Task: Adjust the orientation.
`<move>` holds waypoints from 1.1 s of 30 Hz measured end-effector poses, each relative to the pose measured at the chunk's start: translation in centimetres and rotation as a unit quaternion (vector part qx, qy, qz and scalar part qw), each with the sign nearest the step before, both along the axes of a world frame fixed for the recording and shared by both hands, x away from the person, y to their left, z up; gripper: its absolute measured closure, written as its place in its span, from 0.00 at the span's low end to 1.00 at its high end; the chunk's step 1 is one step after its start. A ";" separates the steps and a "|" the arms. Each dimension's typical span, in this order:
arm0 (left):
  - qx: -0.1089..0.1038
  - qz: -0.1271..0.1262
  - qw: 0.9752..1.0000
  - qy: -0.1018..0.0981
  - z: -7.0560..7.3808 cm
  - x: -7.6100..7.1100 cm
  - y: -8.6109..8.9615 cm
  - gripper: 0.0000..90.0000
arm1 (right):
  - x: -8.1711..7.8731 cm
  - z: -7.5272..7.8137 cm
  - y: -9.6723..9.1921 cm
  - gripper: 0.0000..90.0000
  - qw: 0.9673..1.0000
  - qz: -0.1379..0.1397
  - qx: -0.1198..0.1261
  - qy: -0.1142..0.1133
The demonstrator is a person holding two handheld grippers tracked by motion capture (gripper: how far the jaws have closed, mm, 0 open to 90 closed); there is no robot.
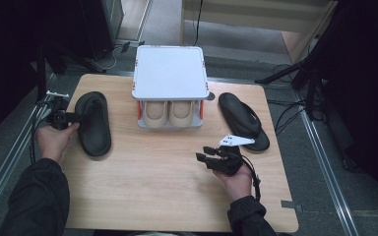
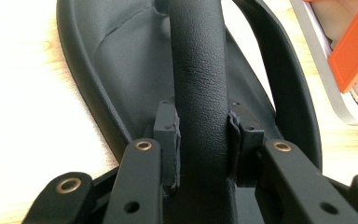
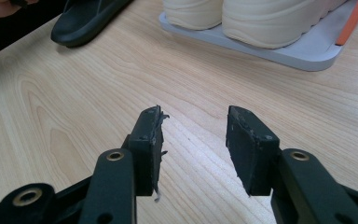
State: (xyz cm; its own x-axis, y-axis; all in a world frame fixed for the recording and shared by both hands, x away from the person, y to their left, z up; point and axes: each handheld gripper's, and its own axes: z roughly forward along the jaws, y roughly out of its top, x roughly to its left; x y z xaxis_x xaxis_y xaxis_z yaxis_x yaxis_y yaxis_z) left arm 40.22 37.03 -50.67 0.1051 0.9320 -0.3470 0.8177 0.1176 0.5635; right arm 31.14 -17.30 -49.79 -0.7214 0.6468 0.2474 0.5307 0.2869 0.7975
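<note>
Your left gripper (image 2: 200,144): level at the surface's (image 1: 167,196) left edge, fingers clamped on the black sandal's strap (image 2: 198,70). Your right gripper (image 3: 193,140): low over the surface, fingers apart, empty.

The two-tier white plastic shoe rack (image 1: 170,73) stood at the far middle of the light wooden table (image 1: 167,196), its lower shelf blocked by beige shoes (image 1: 169,114). A black rubber sandal (image 1: 94,123) lay left of the rack, another black sandal (image 1: 243,120) right. Nearer than the rack, the tabletop lay open for passage.
</note>
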 end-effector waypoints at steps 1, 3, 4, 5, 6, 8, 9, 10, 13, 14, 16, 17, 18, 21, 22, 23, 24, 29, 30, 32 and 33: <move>0.001 -0.001 1.000 0.000 0.1 0.0 0.0 0.78 | 0.0 0.0 0.0 0.63 1.000 0.000 0.000 0.000; 0.000 -0.001 1.000 -0.001 0.2 0.0 -0.1 0.78 | 0.0 0.0 0.0 0.63 1.000 0.000 0.000 0.000; 0.001 -0.002 1.000 -0.002 0.2 0.0 -0.1 0.78 | 0.0 0.0 0.0 0.63 1.000 0.000 0.000 0.000; 0.001 -0.003 1.000 -0.002 0.2 0.0 -0.1 0.78 | 0.0 0.0 0.0 0.63 1.000 0.000 0.000 0.000; 0.002 -0.003 1.000 -0.001 0.2 -0.1 -0.2 0.78 | 0.0 0.0 0.0 0.63 1.000 0.001 0.000 0.000; 0.002 -0.006 1.000 0.000 0.3 -0.1 -0.2 0.78 | 0.0 0.0 0.0 0.63 1.000 0.001 0.000 0.000; 0.001 -0.004 1.000 -0.001 0.3 -0.1 -0.2 0.78 | 0.0 0.0 0.0 0.63 1.000 0.000 0.000 0.000; 0.001 -0.005 1.000 0.000 0.4 -0.1 -0.2 0.78 | 0.0 0.0 0.0 0.63 1.000 0.001 0.000 0.000; 0.001 -0.006 1.000 -0.001 0.4 -0.1 -0.3 0.78 | 0.0 0.0 0.0 0.63 1.000 0.001 0.000 0.001; 0.001 -0.008 1.000 0.002 0.4 -0.1 -0.3 0.78 | 0.0 0.0 0.0 0.63 1.000 0.000 -0.001 0.002; -0.001 -0.006 1.000 0.000 0.5 -0.2 -0.4 0.78 | 0.0 -0.1 0.0 0.63 1.000 0.000 -0.001 0.002; -0.001 -0.008 1.000 0.000 0.7 -0.4 -0.5 0.78 | 0.0 0.0 0.0 0.63 1.000 0.000 -0.001 0.002; 0.002 -0.011 1.000 -0.005 0.9 -0.5 -0.6 0.78 | 0.0 0.0 0.0 0.63 1.000 0.000 -0.001 0.001; -0.007 -0.014 1.000 -0.009 1.5 -1.0 -0.8 0.78 | 0.1 0.0 -0.1 0.63 1.000 -0.002 0.001 0.002; -0.010 -0.014 1.000 -0.011 1.7 -1.3 -0.9 0.78 | 0.1 0.0 -0.1 0.63 1.000 -0.003 0.000 0.003; -0.009 -0.016 1.000 -0.014 1.9 -1.5 -0.9 0.78 | 0.1 0.0 -0.1 0.63 1.000 -0.003 0.000 0.002; -0.009 -0.018 1.000 -0.016 2.0 -1.7 -1.1 0.78 | 0.1 0.0 -0.2 0.63 1.000 -0.003 0.000 0.001; -0.013 -0.026 0.999 -0.023 3.0 -3.0 -1.8 0.78 | 0.1 0.1 -0.3 0.63 1.000 -0.005 0.003 -0.001; -0.013 -0.028 0.999 -0.025 3.1 -3.3 -2.1 0.78 | 0.2 0.1 -0.3 0.63 1.000 -0.005 0.004 -0.001; -0.016 -0.033 0.999 -0.028 3.3 -3.9 -2.6 0.78 | 0.2 0.1 -0.4 0.63 1.000 -0.006 0.004 -0.001; -0.020 -0.037 0.999 -0.026 3.4 -4.3 -2.8 0.78 | 0.2 0.2 -0.4 0.63 1.000 -0.006 0.004 -0.001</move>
